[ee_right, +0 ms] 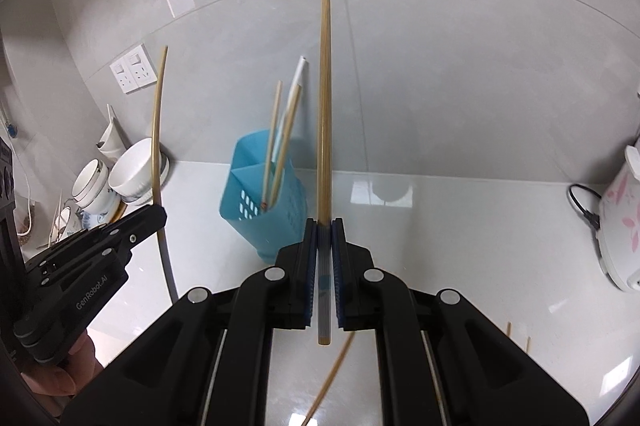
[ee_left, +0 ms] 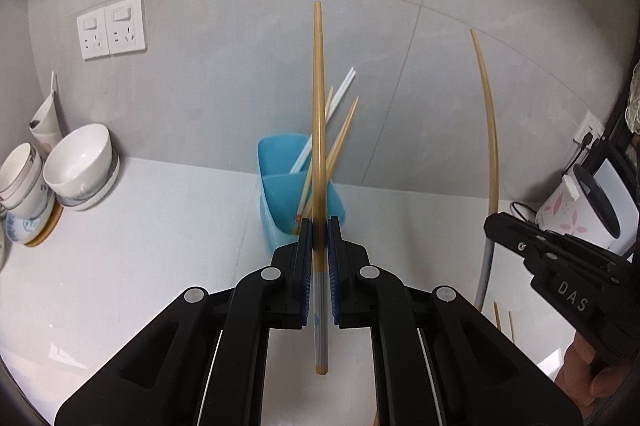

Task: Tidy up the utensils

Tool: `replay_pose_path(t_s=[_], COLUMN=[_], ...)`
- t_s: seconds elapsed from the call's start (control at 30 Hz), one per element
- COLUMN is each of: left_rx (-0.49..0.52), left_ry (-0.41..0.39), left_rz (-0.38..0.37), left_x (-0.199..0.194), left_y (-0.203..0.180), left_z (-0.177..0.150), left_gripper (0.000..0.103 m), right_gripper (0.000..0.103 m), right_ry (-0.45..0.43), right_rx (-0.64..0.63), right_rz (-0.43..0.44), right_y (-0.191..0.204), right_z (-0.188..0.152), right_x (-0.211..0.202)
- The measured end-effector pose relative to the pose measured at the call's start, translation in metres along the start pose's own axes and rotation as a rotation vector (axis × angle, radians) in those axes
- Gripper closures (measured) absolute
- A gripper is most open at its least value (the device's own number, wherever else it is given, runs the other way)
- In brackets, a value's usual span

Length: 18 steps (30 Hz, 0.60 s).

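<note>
From the left wrist camera, the left gripper (ee_left: 319,238) is clamped narrow on a bamboo chopstick (ee_left: 318,113) near its grey ribbed butt, the tapered tip pointing up and away. Straight ahead of the fingers, close behind the held stick, stands the blue utensil holder (ee_left: 280,185), already carrying a few wooden and white chopsticks (ee_left: 340,129). Off to the right, the right gripper (ee_left: 504,226) shows side-on with its own chopstick rising from it. Far left of the fingers sit stacked bowls (ee_left: 76,165).

From the right wrist camera, the right gripper (ee_right: 324,230) is likewise closed tight on a second chopstick (ee_right: 324,97), pinched low. The holder (ee_right: 260,193) sits ahead and slightly left; loose chopsticks (ee_right: 332,374) lie on the counter beneath the gripper, though the low one is blurred and I may be misjudging its lie.

Both sticks are held near one end, so each long free length can swing. Lowering them could catch the leaning chopsticks inside or the divider, tipping the light holder. The two grippers, close together, may also knock sticks.
</note>
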<state>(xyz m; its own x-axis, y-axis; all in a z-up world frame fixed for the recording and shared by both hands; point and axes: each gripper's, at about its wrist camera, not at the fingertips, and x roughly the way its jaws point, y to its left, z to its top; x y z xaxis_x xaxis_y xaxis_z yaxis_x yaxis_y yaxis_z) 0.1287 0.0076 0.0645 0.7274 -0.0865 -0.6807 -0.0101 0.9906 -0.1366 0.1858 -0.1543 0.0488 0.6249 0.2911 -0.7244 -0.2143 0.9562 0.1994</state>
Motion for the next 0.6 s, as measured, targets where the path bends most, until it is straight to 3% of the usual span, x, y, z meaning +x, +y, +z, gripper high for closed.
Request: replay_pose_path(t_s=[0.6], left_rx=[-0.039], left_ry=[-0.125], left_rz=[-0.066], left_x=[0.037], left_y=[0.022], left_z=[0.035], left_gripper=[0.096], right_gripper=[0.096], right_ry=[-0.056], right_rx=[-0.006], right_rz=[0.035], right_y=[0.014], right_z=[0.032], right_x=[0.030])
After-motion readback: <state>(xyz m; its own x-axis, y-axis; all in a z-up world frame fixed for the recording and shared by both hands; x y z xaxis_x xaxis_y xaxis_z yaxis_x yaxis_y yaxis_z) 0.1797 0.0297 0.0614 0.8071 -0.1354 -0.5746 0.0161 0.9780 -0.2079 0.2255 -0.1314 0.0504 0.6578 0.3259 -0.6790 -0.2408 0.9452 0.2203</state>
